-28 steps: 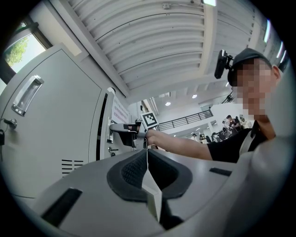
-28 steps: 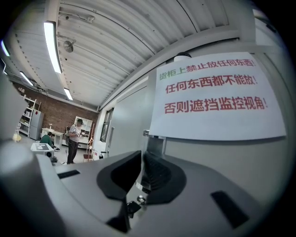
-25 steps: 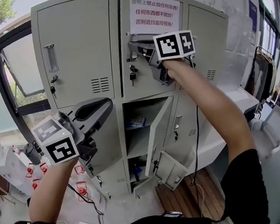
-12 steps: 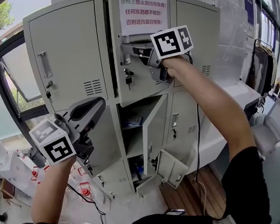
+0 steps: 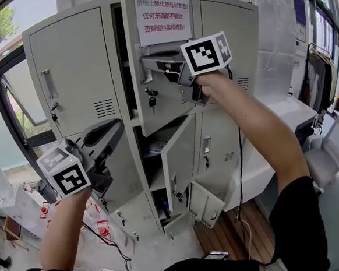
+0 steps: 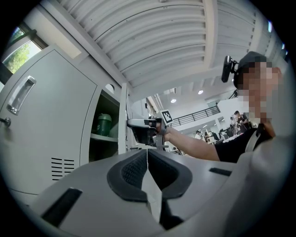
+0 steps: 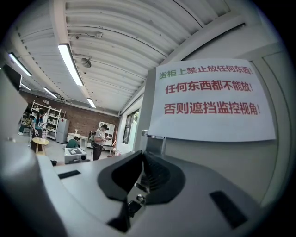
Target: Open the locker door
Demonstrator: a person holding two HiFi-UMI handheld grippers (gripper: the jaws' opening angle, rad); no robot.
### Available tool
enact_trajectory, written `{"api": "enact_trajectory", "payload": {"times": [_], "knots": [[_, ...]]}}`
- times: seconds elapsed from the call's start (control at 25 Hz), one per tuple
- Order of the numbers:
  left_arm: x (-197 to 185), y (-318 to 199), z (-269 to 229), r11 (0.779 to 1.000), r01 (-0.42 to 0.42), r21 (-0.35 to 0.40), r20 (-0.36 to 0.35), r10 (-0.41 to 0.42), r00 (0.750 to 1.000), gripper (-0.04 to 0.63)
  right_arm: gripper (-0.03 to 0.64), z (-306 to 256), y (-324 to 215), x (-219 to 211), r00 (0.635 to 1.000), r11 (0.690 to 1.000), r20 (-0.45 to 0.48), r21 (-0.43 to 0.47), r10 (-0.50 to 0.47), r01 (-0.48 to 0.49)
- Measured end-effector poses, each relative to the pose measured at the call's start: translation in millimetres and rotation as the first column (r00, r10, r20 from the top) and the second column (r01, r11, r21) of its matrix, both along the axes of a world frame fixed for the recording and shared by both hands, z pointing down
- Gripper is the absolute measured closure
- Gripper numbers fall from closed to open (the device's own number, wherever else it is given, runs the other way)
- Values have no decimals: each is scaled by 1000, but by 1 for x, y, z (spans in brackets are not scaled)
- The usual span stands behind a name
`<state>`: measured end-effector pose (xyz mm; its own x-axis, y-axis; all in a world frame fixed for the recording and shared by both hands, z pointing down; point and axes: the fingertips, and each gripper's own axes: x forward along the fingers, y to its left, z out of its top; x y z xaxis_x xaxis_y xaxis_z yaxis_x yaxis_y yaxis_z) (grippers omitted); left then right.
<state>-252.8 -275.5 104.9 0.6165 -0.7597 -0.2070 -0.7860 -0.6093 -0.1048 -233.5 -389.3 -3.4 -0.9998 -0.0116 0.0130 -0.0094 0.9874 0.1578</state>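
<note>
The grey metal locker cabinet (image 5: 74, 69) stands in front of the person, and its upper middle door (image 5: 167, 106), a flat grey metal panel, is swung partly open, with its free left edge turned out of the cabinet front toward the camera. A white paper notice (image 5: 165, 22) with green and red print is stuck on the upper part of this door, and a key (image 5: 150, 96) hangs in the lock below the thin metal handle (image 7: 155, 141). The right gripper (image 5: 146, 62) is raised and reaches across the door face to this handle; in the right gripper view its dark pads are almost pressed together and pinch the handle at their tips. The left gripper (image 5: 119, 129) hangs lower at the left, apart from the cabinet, and its jaws are pressed together with nothing between them. In the left gripper view the open compartment shows a shelf with a green cup (image 6: 102, 125) on it. Below the upper door, a tall lower door (image 5: 180, 160) is open too
</note>
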Motion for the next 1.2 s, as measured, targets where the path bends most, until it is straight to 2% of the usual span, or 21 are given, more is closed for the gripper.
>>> {"api": "enact_trajectory", "payload": {"times": [0.4, 0.76, 0.96, 1.2], "knots": [[32, 5, 5, 999, 32, 25, -16, -31, 999, 577, 594, 1, 15, 36, 993, 993, 19, 0, -117, 117], [39, 8, 11, 1000, 10, -2, -8, -10, 1000, 577, 594, 2, 30, 59, 979, 980, 51, 15, -197, 196], [41, 7, 10, 1000, 4, -20, 4, -4, 1000, 577, 594, 2, 25, 70, 980, 981, 52, 22, -192, 191], [46, 2, 6, 999, 49, -12, 8, -49, 999, 577, 594, 0, 29, 87, 952, 953, 39, 28, -303, 302]]}}
